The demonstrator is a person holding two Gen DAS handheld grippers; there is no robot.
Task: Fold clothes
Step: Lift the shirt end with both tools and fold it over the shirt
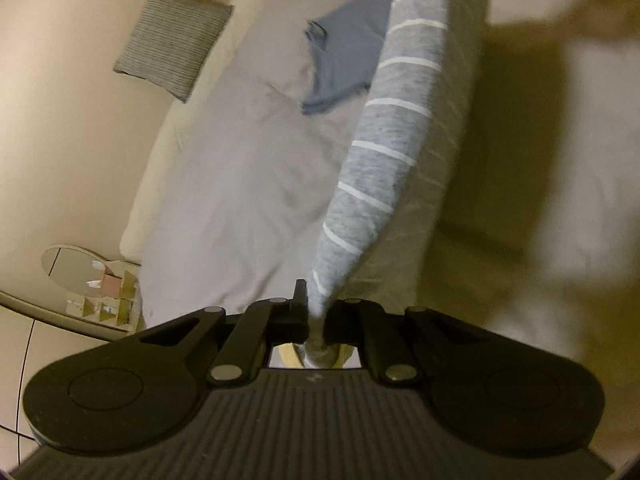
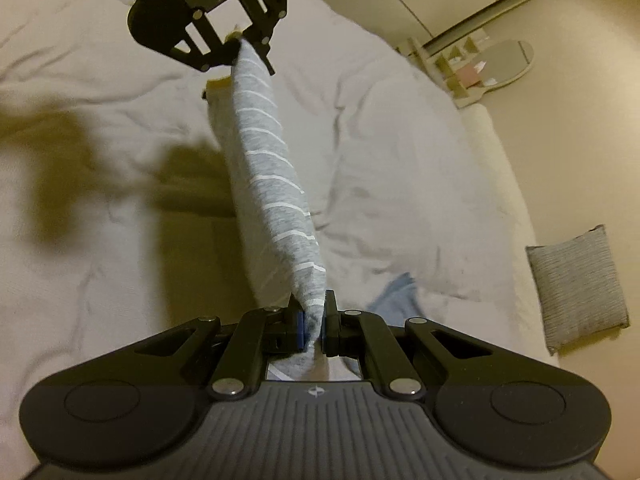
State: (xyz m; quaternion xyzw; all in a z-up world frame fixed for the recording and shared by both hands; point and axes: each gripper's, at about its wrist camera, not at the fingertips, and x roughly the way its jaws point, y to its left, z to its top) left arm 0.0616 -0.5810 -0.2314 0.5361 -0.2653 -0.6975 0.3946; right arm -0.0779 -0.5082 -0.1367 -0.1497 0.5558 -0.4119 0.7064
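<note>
While clamped at both ends, one striped garment (image 2: 276, 184), two tools (image 2: 314, 324) (image 1: 316, 316).

Each wrist camera sits close behind its own fingers, high above the bed (image 1: 240, 168), angled down. The two views face each other along the striped garment (image 2: 272, 184); both include the bed's far edge and the grey cushion (image 1: 172, 40).

Striped garment (image 2: 272, 184) soft knit cloth; duvet (image 2: 400, 160) matt, creased cloth.
</note>
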